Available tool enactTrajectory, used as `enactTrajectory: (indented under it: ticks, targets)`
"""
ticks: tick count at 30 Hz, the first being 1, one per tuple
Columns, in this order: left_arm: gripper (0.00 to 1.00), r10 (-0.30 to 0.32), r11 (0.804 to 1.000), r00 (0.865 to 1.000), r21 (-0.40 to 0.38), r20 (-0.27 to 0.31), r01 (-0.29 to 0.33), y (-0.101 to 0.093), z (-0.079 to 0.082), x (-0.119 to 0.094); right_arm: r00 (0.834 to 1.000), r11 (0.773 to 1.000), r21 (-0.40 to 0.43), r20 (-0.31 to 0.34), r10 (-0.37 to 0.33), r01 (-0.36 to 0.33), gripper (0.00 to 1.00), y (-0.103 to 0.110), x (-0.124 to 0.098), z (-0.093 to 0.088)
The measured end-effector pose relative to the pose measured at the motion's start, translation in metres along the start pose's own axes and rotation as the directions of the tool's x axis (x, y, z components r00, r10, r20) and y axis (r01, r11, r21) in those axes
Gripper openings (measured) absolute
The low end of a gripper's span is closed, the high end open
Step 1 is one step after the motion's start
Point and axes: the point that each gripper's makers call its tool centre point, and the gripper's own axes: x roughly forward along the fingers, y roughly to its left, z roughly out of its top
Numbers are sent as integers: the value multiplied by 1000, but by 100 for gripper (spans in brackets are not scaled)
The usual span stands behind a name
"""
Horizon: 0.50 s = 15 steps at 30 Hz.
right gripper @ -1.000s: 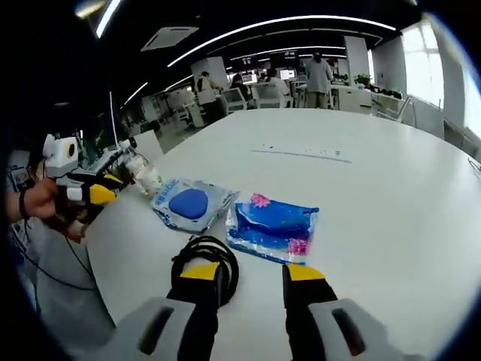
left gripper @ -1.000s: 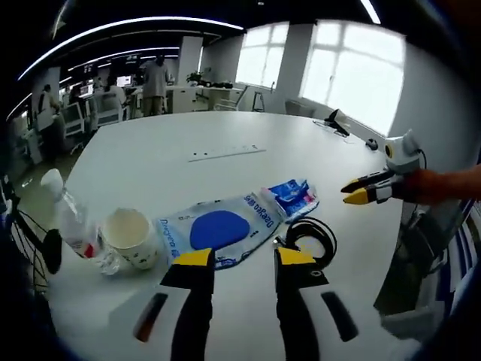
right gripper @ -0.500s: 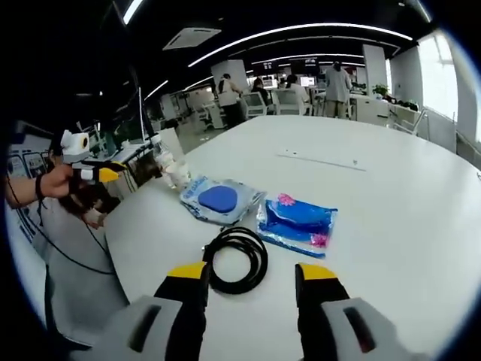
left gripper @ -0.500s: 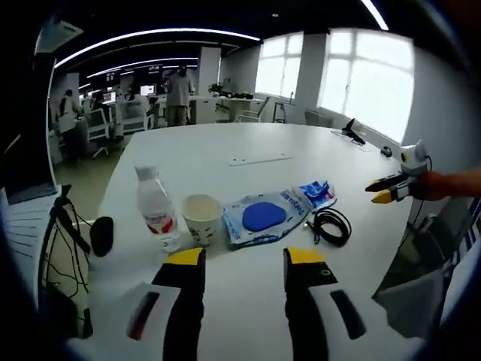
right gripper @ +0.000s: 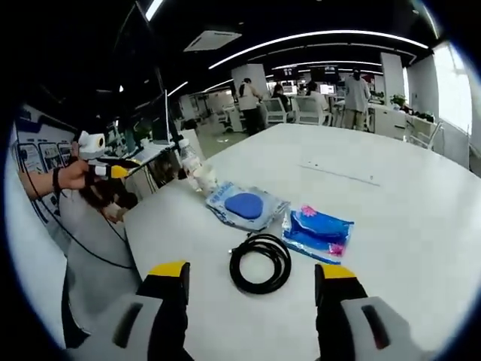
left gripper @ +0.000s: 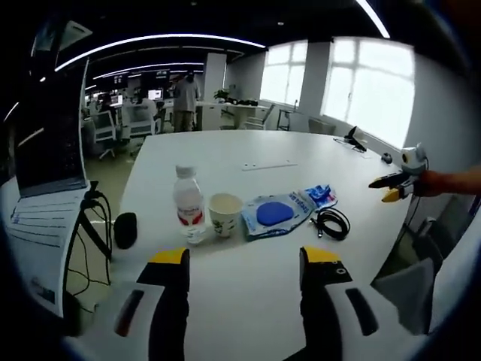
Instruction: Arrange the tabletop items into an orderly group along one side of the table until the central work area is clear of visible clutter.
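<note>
Along the near edge of the white table (left gripper: 225, 154), five things lay in a row: one water bottle (left gripper: 189, 204), one paper cup (left gripper: 225, 214), one clear bag with a blue pad (left gripper: 273, 214), one blue packet (right gripper: 318, 229) and one black cable coil (right gripper: 261, 262). Both grippers had pulled back from the table since a second ago, so the things looked smaller and farther off, but they lay in the same spots. The left gripper (left gripper: 244, 259) hung above the table edge, jaws wide apart, holding nothing. The right gripper (right gripper: 253, 272) was also spread wide and held nothing. Each hand (right gripper: 74, 174) stayed out at the side.
</note>
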Motion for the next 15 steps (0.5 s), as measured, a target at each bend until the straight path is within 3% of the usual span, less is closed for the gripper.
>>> enactTrajectory:
  ticks: [10, 15]
  targets:
    - [67, 20, 1000, 1000, -11, 15, -20, 17, -4, -19, 999, 999, -29, 0, 39, -39, 77, 15, 0, 2]
    - [69, 27, 999, 1000, -17, 14, -27, 16, -5, -21, 998, 997, -42, -15, 57, -57, 79, 17, 2, -1]
